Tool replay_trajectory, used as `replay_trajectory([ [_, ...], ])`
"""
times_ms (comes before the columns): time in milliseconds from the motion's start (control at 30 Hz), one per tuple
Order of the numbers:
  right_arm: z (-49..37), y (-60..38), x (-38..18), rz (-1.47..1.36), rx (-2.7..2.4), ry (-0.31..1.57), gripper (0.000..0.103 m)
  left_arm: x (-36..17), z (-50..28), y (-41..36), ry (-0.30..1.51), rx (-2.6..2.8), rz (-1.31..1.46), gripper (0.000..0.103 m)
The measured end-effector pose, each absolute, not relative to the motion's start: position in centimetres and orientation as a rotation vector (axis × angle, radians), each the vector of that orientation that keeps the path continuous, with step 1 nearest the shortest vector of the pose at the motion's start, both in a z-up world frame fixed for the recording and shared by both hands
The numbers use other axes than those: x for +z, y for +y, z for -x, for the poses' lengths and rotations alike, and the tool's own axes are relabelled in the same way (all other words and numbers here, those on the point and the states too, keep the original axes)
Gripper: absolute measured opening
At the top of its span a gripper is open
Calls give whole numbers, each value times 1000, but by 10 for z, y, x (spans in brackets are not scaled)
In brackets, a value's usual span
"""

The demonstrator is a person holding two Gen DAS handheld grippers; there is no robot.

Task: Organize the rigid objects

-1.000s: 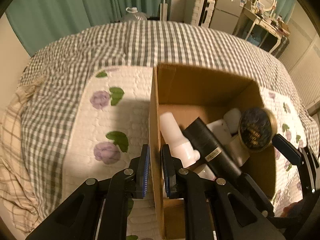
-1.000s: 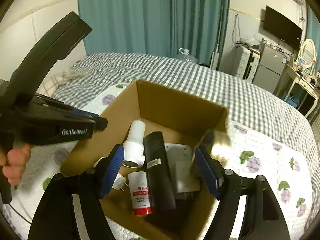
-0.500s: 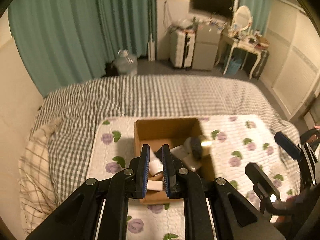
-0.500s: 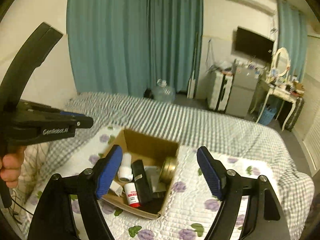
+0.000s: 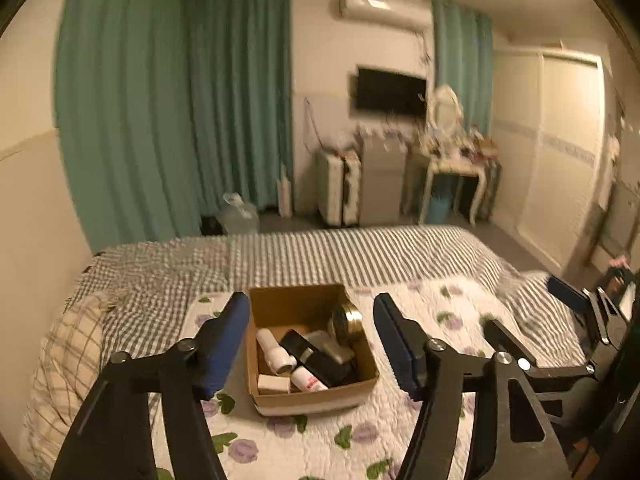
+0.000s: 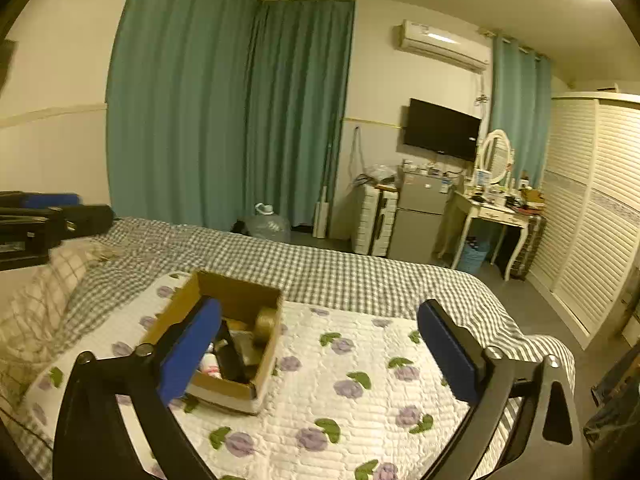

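An open cardboard box (image 5: 312, 400) sits on the flowered quilt (image 5: 320, 444) on the bed; it also shows in the right wrist view (image 6: 268, 344). Inside lie a white bottle (image 5: 272, 352), a black tube (image 5: 316, 364), a round gold-rimmed tin (image 5: 347, 322), a small red-and-white bottle (image 5: 308, 380) and a white block (image 5: 273, 384). My left gripper (image 5: 312, 344) is open and empty, high above and in front of the box. My right gripper (image 6: 320, 352) is open and empty, raised to the right of the box.
The bed has a grey checked cover (image 6: 328, 272) and a plaid pillow (image 5: 64, 356) at the left. Beyond the bed stand teal curtains (image 6: 224, 112), a water jug (image 6: 266, 224), a small fridge (image 6: 420, 220), a dressing table (image 6: 496, 212) and a white wardrobe (image 6: 592, 208).
Both grippers have pulled up and back, far from the box. My left gripper has opened from shut. The right gripper has stayed open.
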State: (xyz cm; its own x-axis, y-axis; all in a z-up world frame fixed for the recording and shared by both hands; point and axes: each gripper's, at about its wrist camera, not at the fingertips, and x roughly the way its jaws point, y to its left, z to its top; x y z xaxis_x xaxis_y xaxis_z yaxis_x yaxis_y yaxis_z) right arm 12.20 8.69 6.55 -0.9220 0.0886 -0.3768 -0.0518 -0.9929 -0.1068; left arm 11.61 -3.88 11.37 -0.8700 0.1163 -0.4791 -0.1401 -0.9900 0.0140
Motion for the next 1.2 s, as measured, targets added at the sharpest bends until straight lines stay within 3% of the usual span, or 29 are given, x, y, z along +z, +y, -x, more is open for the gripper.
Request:
replay_trajectory([
  [33, -129, 89, 61, 579, 3010, -139, 103, 108, -119, -40, 74, 2932, 730, 70],
  [100, -136, 95, 47, 554, 3014, -104, 103, 86, -126, -39, 82, 2961, 691, 85],
  [267, -149, 103, 17, 554, 3001, -98, 103, 37, -148, -31, 154, 3001, 555, 102],
  [433, -145, 106, 4, 570, 2976, -126, 103, 17, -157, -24, 200, 2984, 567, 103],
  [567, -144, 106, -5, 605, 2997, -60, 103, 10, -154, -33, 132, 2999, 605, 103],
  [733, -144, 99, -11, 615, 2974, -120, 103, 2, -155, -35, 124, 3012, 629, 103],
  [1200, -149, 108, -6, 591, 2975, -36, 103, 1, -160, -32, 148, 3018, 635, 103],
])
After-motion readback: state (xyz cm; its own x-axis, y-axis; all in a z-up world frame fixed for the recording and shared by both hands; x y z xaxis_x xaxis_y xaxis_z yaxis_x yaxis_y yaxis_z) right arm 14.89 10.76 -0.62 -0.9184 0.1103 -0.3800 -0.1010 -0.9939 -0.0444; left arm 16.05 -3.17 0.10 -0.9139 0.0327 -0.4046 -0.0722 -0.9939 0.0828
